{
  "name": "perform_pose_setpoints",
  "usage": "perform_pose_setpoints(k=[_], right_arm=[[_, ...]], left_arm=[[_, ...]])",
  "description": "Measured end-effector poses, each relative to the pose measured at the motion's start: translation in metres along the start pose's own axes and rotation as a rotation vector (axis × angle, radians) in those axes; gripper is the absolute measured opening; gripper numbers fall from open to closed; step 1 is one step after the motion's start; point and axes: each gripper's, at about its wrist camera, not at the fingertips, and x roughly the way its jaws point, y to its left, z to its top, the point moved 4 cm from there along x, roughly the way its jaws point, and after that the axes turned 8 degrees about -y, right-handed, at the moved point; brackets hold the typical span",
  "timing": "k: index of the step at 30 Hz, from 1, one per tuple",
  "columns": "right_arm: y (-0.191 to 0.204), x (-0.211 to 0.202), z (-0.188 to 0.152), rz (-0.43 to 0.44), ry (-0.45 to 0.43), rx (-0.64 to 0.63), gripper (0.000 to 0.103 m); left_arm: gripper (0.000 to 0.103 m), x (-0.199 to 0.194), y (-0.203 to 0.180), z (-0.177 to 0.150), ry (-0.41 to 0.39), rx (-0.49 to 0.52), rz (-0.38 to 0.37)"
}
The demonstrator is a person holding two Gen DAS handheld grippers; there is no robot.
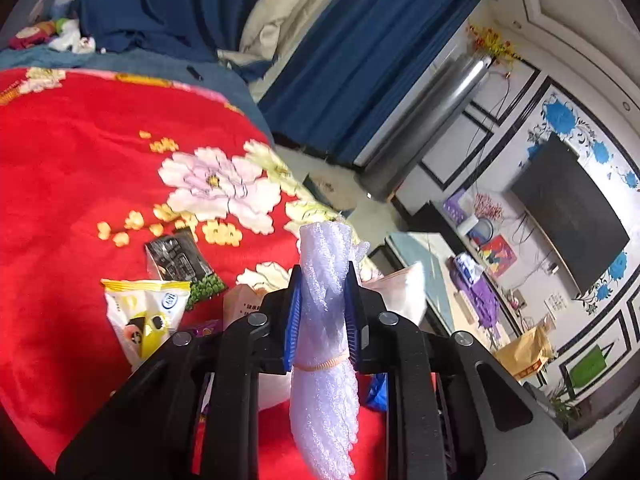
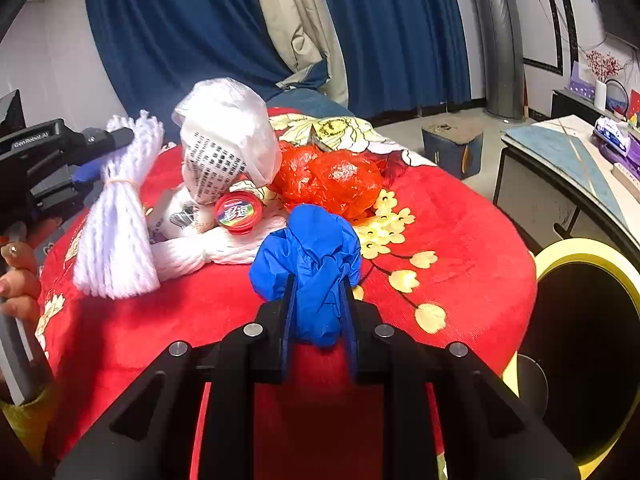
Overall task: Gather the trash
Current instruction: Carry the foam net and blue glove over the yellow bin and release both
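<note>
My left gripper (image 1: pixel 322 276) is shut on a white foam-net bundle (image 1: pixel 324 304) tied with a rubber band; the same bundle (image 2: pixel 116 216) shows at the left of the right wrist view, pinched by the left gripper (image 2: pixel 100 156). My right gripper (image 2: pixel 316 284) is shut on a crumpled blue glove (image 2: pixel 308 248) over the red flowered blanket (image 2: pixel 440 220). Behind it lie an orange-red plastic bag (image 2: pixel 336 180), a white printed bag (image 2: pixel 228 136), a small red-lidded cup (image 2: pixel 238 210) and more white foam net (image 2: pixel 224 246).
A yellow-rimmed bin (image 2: pixel 588 256) opens at the right, beside the blanket's edge. Snack wrappers, one yellow and white (image 1: pixel 144 316) and one black (image 1: pixel 180 260), lie on the blanket (image 1: pixel 80 184). A low table (image 2: pixel 568 152), a TV (image 1: pixel 572 216) and blue curtains (image 2: pixel 180 32) stand beyond. A hand (image 2: pixel 18 280) shows at the left.
</note>
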Motion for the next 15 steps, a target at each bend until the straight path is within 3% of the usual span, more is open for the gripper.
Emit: perform_pose_setpoints(k=[7,15], right_arm=[[0.001,-0.028,0.002,0.028,-0.051,-0.018,0.018],[-0.012,-0.066,0.014,-0.002,-0.112,-0.002,0.018]], left_arm=[[0.013,-0.032,-0.031,0.004,-0.093,0.096,-0.033],[0.013,-0.043,-0.07,-0.006,-0.123,0.179,-0.092]])
